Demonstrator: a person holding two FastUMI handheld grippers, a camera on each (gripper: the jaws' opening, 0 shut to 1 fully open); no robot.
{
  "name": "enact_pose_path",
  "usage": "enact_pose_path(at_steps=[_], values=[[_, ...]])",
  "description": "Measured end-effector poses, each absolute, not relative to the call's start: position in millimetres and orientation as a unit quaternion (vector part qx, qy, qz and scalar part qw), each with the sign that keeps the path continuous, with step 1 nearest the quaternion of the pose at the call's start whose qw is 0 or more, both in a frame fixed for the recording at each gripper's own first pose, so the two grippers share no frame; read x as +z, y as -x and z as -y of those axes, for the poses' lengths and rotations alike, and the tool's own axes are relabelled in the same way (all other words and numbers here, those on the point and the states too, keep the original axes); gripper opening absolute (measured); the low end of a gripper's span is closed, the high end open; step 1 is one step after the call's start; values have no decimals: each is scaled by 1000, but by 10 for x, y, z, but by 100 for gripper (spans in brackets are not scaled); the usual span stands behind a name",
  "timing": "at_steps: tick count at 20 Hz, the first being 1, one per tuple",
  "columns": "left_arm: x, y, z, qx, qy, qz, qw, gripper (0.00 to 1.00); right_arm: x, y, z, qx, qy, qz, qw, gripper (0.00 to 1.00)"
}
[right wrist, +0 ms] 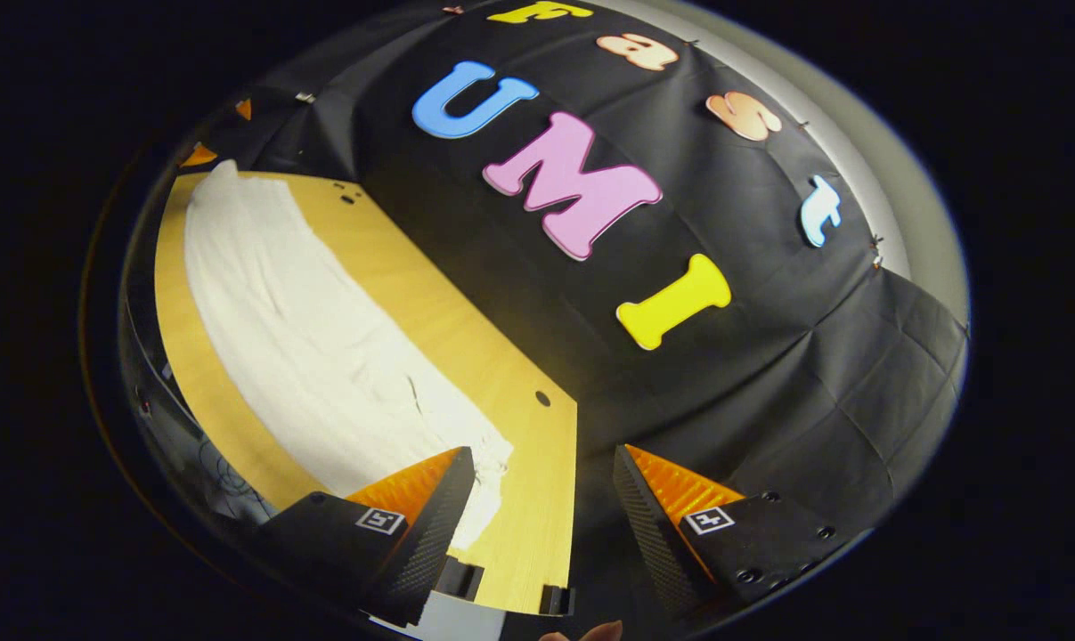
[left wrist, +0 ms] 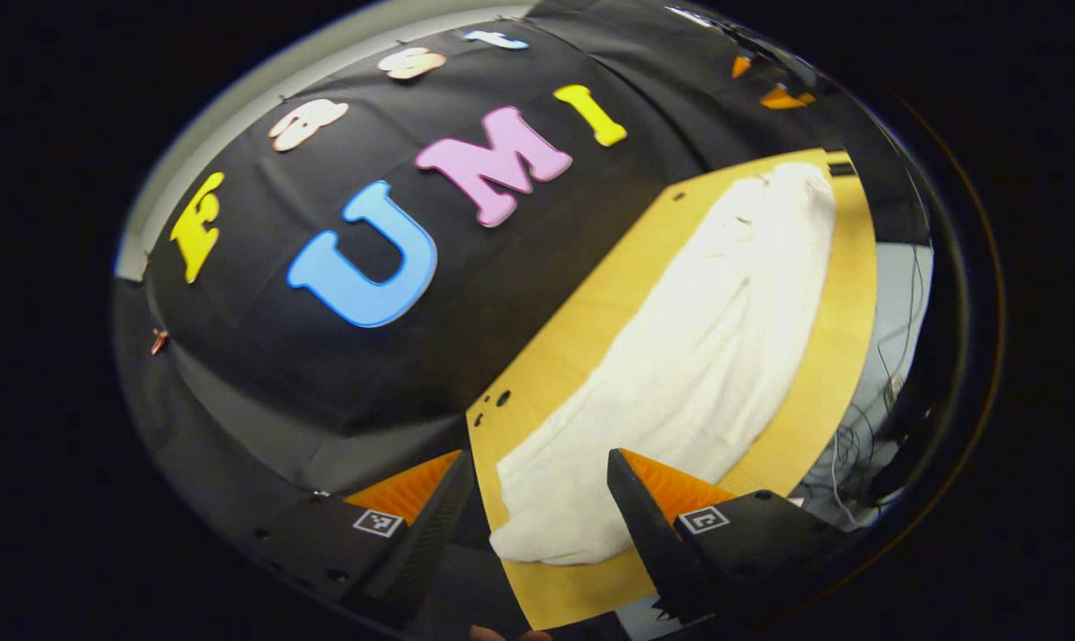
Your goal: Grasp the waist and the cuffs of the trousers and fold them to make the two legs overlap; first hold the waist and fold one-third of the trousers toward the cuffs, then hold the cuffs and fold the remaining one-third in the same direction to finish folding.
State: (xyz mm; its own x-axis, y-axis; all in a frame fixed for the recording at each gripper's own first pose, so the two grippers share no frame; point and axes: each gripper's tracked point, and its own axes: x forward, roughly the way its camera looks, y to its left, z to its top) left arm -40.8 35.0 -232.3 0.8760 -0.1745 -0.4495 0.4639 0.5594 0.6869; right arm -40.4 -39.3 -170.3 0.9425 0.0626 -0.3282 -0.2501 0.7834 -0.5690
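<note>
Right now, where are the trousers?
The white trousers lie stretched out lengthwise on the wooden table, with the black booth wall behind. In the left gripper view one end sits between the open tongs; in the right gripper view the other end sits by its tongs.

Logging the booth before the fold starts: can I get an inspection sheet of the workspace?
Surface: wooden table, with small round holes near its edge.
Job's things: white trousers lie stretched out lengthwise on the table as one long strip; which end is the waist cannot be told.
Clutter: nothing seen on the table besides the trousers.
Grippers: left gripper open, above one end of the trousers; right gripper open, above the other end; neither holds cloth.
Cables: thin cables hang below the table's far side.
Surroundings: black cloth wall behind the table.
</note>
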Motion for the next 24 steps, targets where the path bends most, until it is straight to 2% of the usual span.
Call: enact_pose_path(at_steps=[4, 8, 16, 17, 20, 22, 23, 24], values=[[-3029, 532, -426, -238, -506, -218, 800, 96, -2082, 539, 371, 113, 335, -183, 917, 97], [-3499, 570, -575, -275, -548, -267, 744, 97, -2201, 564, 408, 116, 331, -197, 915, 97], [-3700, 105, -772, -290, -595, -308, 684, 93, -2348, 473, 601, 111, 336, -215, 910, 97], [-3718, 40, -799, -290, -596, -315, 679, 85, -2372, 458, 602, 112, 336, -216, 910, 97], [-3776, -58, -781, -294, -573, -343, 683, 74, -2466, 384, 613, 124, 346, -218, 904, 97], [-3853, -65, -780, -293, -551, -373, 687, 60, -2571, 341, 601, 139, 358, -220, 897, 97], [-3881, -53, -815, -292, -550, -382, 683, 41, -2639, 338, 600, 150, 369, -220, 890, 97], [-3934, -64, -792, -291, -558, -382, 677, 33, -2712, 332, 591, 162, 382, -221, 882, 97]])
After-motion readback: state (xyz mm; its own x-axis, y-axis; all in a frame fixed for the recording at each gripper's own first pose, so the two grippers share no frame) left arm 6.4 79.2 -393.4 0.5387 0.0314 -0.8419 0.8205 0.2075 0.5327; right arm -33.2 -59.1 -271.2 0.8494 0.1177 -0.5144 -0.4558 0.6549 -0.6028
